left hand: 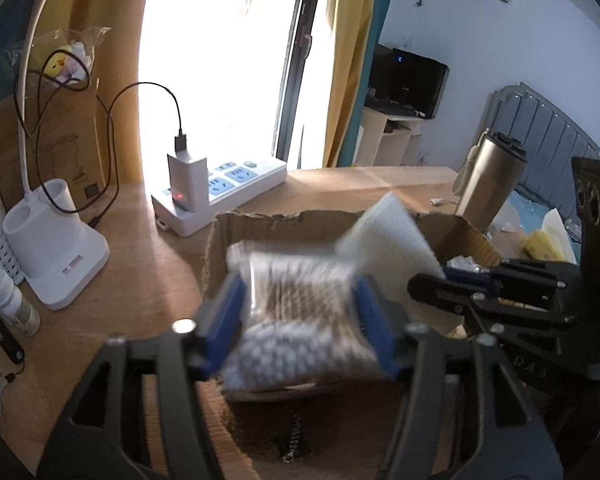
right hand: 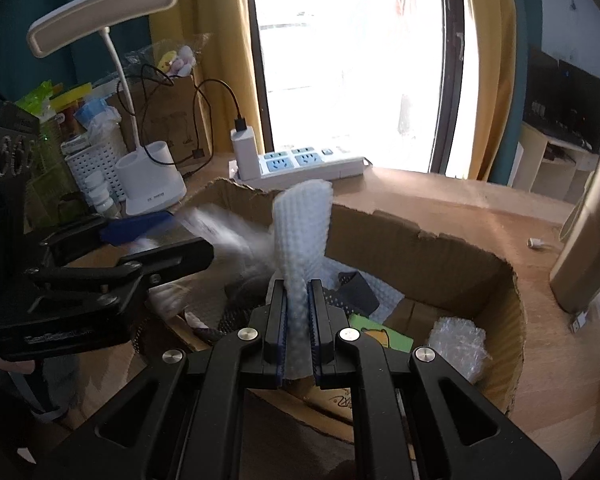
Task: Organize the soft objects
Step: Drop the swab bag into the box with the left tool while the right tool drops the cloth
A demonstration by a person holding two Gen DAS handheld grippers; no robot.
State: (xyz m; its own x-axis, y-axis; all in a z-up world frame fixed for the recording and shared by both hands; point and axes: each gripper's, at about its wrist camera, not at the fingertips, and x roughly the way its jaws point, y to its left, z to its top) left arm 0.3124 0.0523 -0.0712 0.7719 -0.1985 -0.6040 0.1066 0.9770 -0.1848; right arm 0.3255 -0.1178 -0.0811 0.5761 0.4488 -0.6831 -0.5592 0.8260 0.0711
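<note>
Wooden tabletop (right hand: 440,196) carries a torn cardboard box (right hand: 420,252). Above it, the left hand-held gripper (left hand: 298,320) clamps a motion-blurred bag (left hand: 296,308), contents unclear. The right hand-held gripper (right hand: 298,320) pinches a white foam sheet (right hand: 302,220) upright. Bubble wrap (right hand: 456,344) lies in the box. Behind stand a lamp (right hand: 152,184), power strip (right hand: 300,162) and flask (left hand: 490,176).

My left gripper (left hand: 298,320) had black linkage arms, round silver screws and blue finger pads (left hand: 224,320). My right gripper (right hand: 298,322) looked identical: black frame, four silver screws, thin blue pads (right hand: 283,332).
</note>
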